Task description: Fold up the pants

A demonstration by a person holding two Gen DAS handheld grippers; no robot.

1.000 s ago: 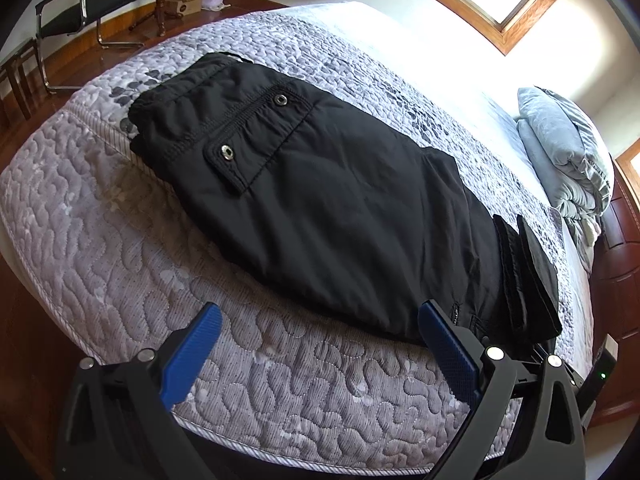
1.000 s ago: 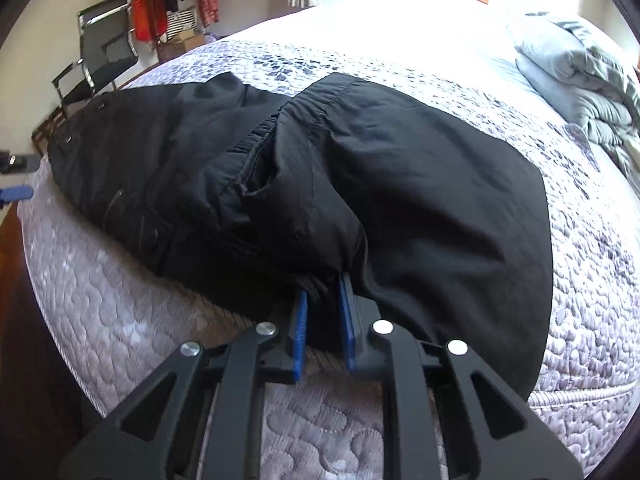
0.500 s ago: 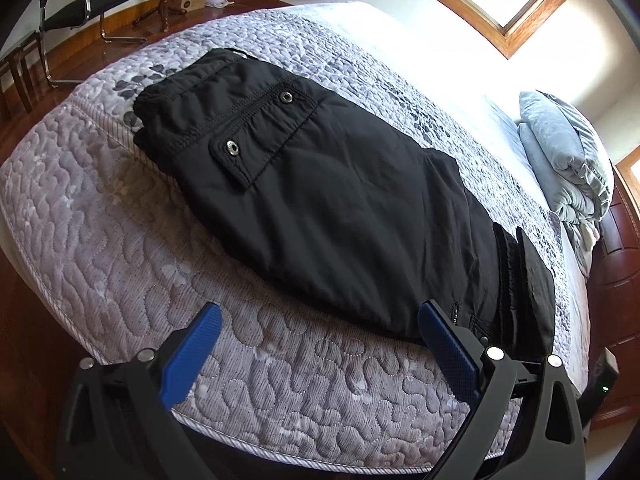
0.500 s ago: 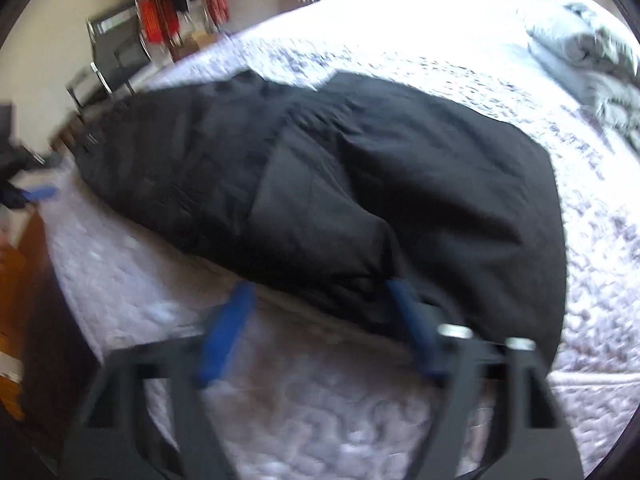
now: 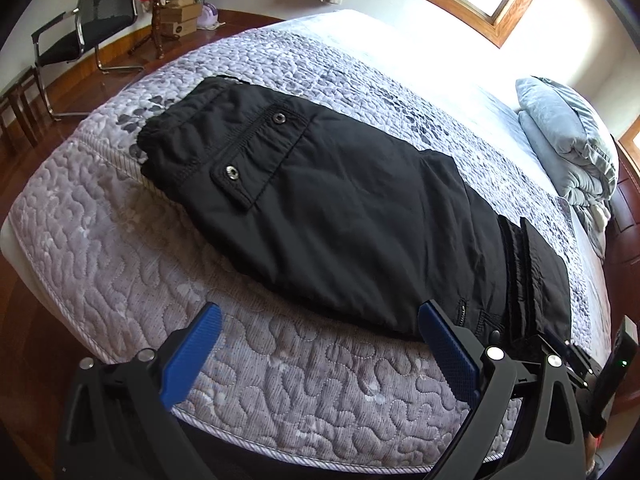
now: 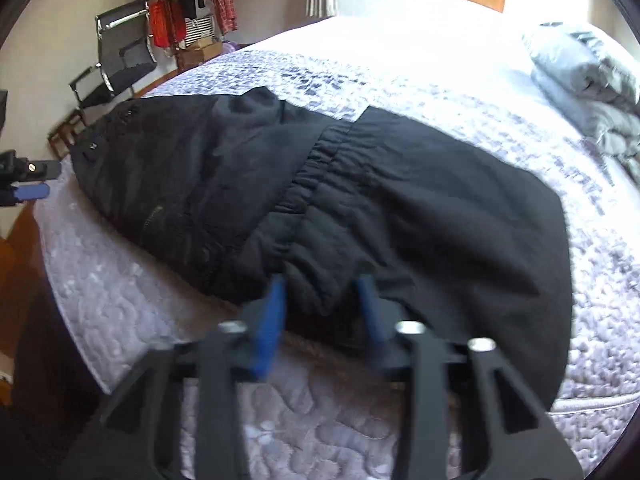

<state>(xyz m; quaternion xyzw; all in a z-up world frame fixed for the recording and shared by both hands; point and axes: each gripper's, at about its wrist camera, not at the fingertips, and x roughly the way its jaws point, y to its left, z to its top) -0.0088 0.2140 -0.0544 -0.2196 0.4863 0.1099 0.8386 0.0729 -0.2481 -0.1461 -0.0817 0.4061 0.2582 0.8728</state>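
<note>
Black pants (image 5: 340,200) lie folded lengthwise on the quilted mattress (image 5: 120,260), with the snap pocket flap up and the waistband toward the right. My left gripper (image 5: 320,307) hangs open and wide over the mattress edge, empty, its right finger just beside the pants' near edge. In the right wrist view, my right gripper (image 6: 320,278) is closing at the near edge of the pants (image 6: 420,200). A bunched fold by the elastic waistband sits between its blue pads (image 6: 272,320). A gap still shows beside the pads.
A folded grey blanket (image 5: 568,148) sits at the head of the bed. A black chair (image 5: 92,20), cardboard boxes and hanging clothes stand across the wooden floor. The mattress (image 6: 120,300) edge drops off just below both grippers.
My right gripper let go of the fold it was pinching, opened wide, and has narrowed again around the waistband fabric. The left gripper has stayed open and almost still.
</note>
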